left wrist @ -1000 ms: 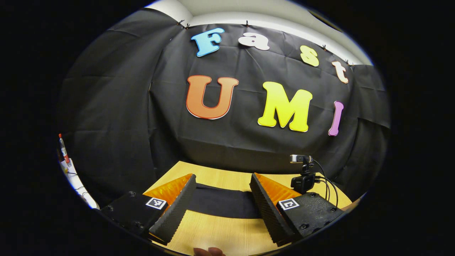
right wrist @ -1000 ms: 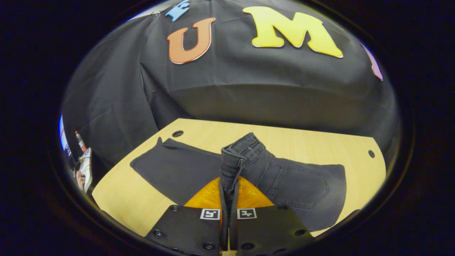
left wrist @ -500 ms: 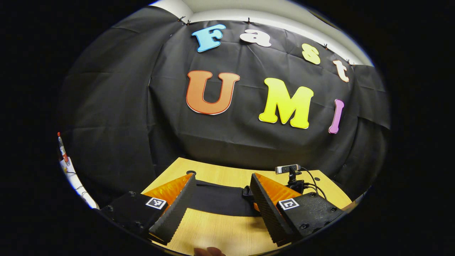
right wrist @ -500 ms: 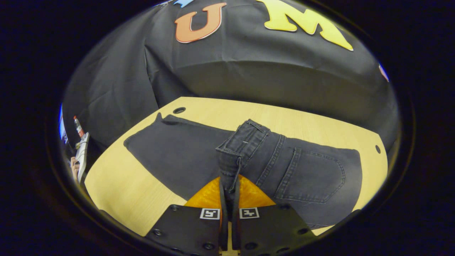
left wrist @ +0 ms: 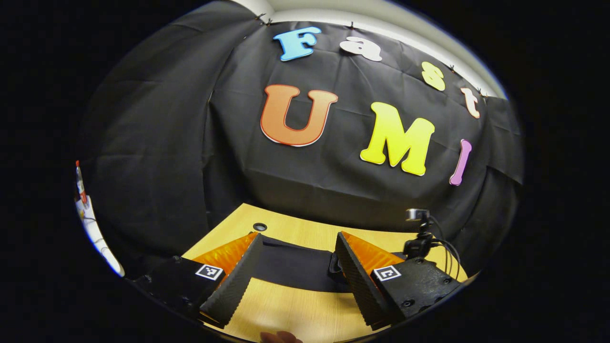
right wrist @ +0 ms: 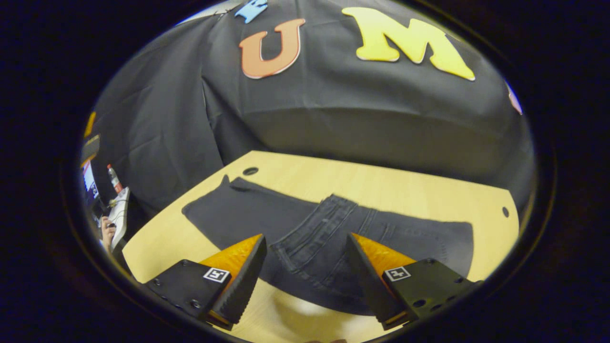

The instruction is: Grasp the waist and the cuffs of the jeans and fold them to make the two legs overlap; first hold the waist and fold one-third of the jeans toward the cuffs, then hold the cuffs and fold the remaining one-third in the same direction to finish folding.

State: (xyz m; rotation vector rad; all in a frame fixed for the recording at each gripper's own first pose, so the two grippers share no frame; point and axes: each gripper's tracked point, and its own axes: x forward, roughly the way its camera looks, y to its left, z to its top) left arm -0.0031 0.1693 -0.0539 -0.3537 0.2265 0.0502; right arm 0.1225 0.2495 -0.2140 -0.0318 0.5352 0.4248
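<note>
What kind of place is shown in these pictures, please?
Probably a recording booth, not a home: black cloth wall, a bare wooden table with jeans on it, and a small camera with cables at its edge.

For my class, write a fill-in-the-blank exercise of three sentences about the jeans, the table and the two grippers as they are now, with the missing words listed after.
1. The right gripper has its fingers ____, with nothing between them.
2. The dark jeans lie on a light ____ table.
3. The waistband is folded over onto the ____ of the jeans.

Missing words: open; wooden; legs
</note>
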